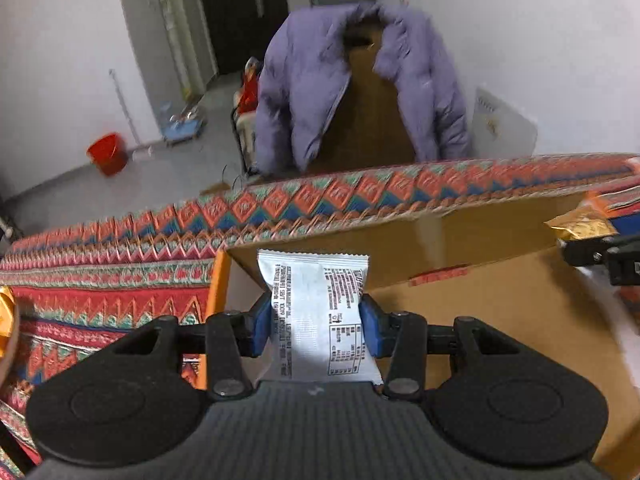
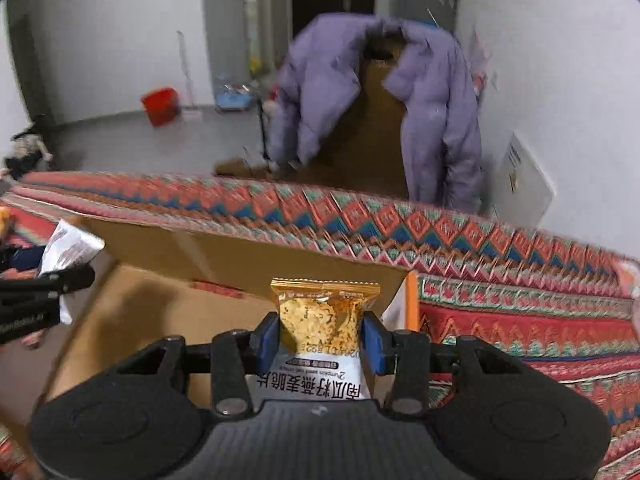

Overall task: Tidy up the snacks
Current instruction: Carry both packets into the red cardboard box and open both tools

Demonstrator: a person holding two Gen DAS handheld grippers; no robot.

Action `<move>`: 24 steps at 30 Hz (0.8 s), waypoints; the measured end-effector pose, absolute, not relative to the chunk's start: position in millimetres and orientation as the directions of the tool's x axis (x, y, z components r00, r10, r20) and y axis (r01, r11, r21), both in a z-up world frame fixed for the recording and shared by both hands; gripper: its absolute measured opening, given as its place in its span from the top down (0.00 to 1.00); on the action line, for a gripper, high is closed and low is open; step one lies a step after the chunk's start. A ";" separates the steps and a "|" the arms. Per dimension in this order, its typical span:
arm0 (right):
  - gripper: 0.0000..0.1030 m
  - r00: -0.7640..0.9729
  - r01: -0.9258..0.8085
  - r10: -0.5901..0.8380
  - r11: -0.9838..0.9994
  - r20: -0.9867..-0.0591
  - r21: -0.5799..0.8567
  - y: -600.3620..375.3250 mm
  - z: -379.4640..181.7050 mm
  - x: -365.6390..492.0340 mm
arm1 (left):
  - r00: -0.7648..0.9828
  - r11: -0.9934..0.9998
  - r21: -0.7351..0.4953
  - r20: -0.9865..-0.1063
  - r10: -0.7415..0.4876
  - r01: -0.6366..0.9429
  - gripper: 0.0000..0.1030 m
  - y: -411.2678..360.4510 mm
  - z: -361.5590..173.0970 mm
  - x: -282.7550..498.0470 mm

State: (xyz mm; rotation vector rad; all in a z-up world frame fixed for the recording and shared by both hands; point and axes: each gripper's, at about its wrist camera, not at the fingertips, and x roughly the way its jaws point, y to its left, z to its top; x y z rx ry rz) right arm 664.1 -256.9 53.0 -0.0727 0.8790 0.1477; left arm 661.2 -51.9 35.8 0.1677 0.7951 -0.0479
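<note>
My left gripper (image 1: 316, 326) is shut on a silver snack packet (image 1: 320, 312) with black print, its blue pads pressing both sides. It hangs over the left end of an open cardboard box (image 1: 500, 312). My right gripper (image 2: 322, 338) is shut on a gold and white snack packet (image 2: 324, 320) showing yellow crisps, above the right end of the same cardboard box (image 2: 160, 308). Each view catches the other one: the gold packet (image 1: 580, 226) at the right edge, the silver packet (image 2: 66, 248) at the left edge.
The box sits on a table under a red patterned cloth (image 1: 100, 292), with an orange strip (image 1: 214, 296) at its left side. Behind the table a purple jacket (image 1: 312, 92) hangs on a chair. A red bucket (image 1: 107, 154) stands on the floor by the wall.
</note>
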 end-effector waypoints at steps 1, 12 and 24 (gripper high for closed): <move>0.57 0.632 -0.161 0.080 0.986 -0.771 -0.030 -252.4 47.7 666.7 | 0.696 0.986 0.130 -0.718 0.022 0.103 0.53 -51.1 30.0 665.9; 0.47 0.679 -0.194 0.061 0.976 -0.732 -0.098 -249.0 64.5 653.2 | 0.699 0.980 0.106 -0.714 -0.044 0.171 0.37 -49.0 60.4 659.2; 0.20 0.745 -0.238 0.143 0.969 -0.651 -0.060 -276.0 172.2 510.3 | 0.781 0.987 0.074 -0.621 -0.068 0.145 0.20 -8.8 185.8 520.6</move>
